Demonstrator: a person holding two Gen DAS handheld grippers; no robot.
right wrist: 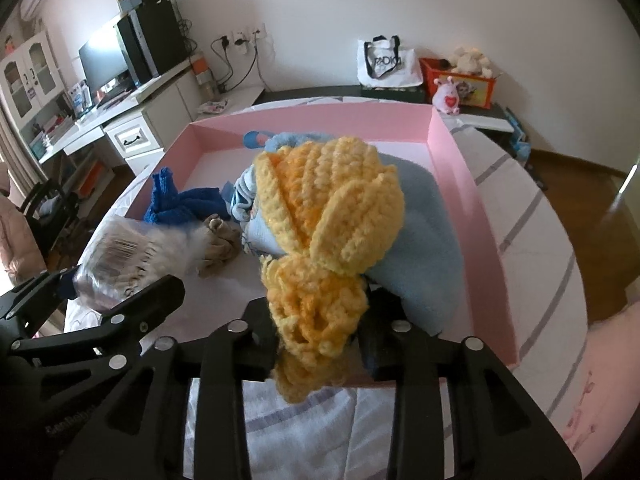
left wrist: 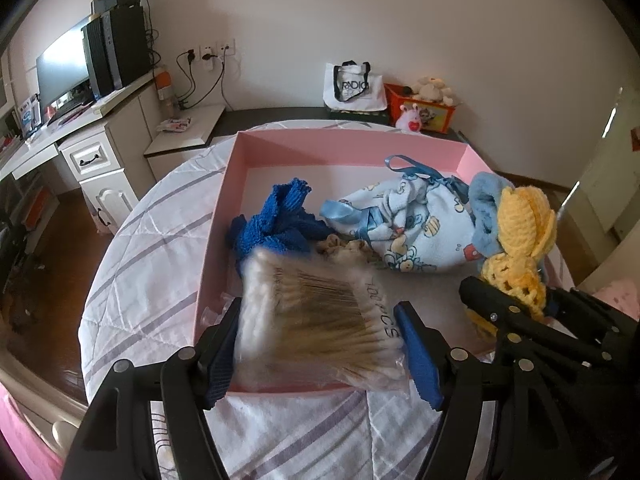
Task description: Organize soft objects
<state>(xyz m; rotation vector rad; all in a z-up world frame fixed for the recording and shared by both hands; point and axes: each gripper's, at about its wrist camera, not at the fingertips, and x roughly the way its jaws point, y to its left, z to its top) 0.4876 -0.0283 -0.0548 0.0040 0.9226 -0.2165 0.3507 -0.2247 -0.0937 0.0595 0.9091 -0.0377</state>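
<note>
Pink box [left wrist: 224, 184] on striped quilt [left wrist: 152, 248]; inside, cartoon-print pouch [left wrist: 416, 224], blue knit cloth [left wrist: 276, 224]. Over near edge, cotton-swab pack [left wrist: 320, 316] clamped by left gripper [left wrist: 320, 356]; yellow crochet piece [right wrist: 320, 232] pinched by right gripper [right wrist: 316, 344].

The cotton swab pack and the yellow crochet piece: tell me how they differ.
The cotton swab pack is a clear plastic bag of thin sticks; the yellow crochet piece is chunky knitted yarn. The pack sits between the left gripper fingers, the crochet in the right gripper. The pack bears print; the crochet is plain. Both are held over the pink box.
</note>
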